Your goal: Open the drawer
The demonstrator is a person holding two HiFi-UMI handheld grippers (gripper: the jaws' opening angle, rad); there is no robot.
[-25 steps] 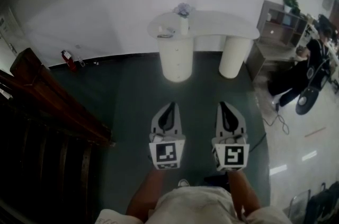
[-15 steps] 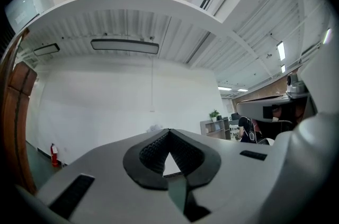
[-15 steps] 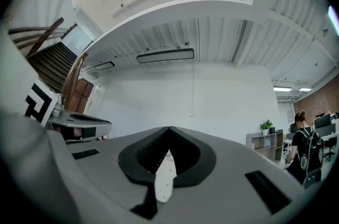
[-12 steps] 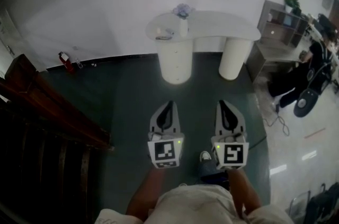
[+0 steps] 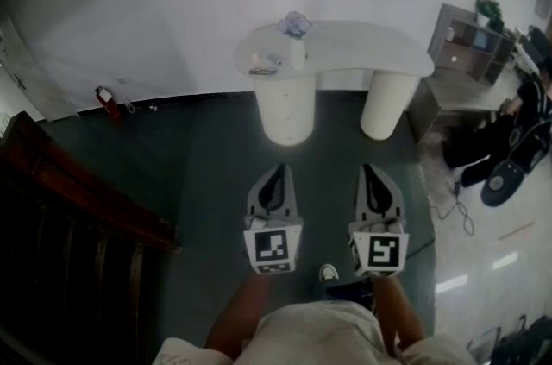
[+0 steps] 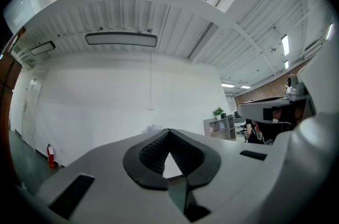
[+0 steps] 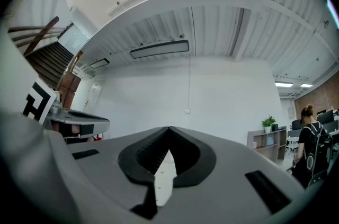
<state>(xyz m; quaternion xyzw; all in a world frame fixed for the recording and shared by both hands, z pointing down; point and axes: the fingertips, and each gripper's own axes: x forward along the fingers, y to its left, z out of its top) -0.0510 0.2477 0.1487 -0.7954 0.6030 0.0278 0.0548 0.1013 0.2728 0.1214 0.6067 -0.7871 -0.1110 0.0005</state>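
Observation:
A white table (image 5: 362, 44) on two round pedestals stands against the far wall. Its left pedestal (image 5: 286, 109) is a squat white cylinder, and no drawer front or handle can be made out on it from here. My left gripper (image 5: 278, 170) and right gripper (image 5: 369, 168) hang side by side over the dark floor, well short of the table and pointing at it. Both are shut with nothing between the jaws. The left gripper (image 6: 169, 131) and right gripper (image 7: 169, 128) hide most of the table in their own views.
A pale bunch (image 5: 295, 24) and small items lie on the tabletop. A dark wooden stair rail (image 5: 78, 199) runs along the left, with a red extinguisher (image 5: 109, 100) by the wall. At the right are a shelf unit (image 5: 470, 44), a seated person (image 5: 492, 139) and a floor cable (image 5: 453, 208).
Both grippers have moved forward toward the table together. The stair rail has slid back at the left. A shoe now shows between the grippers.

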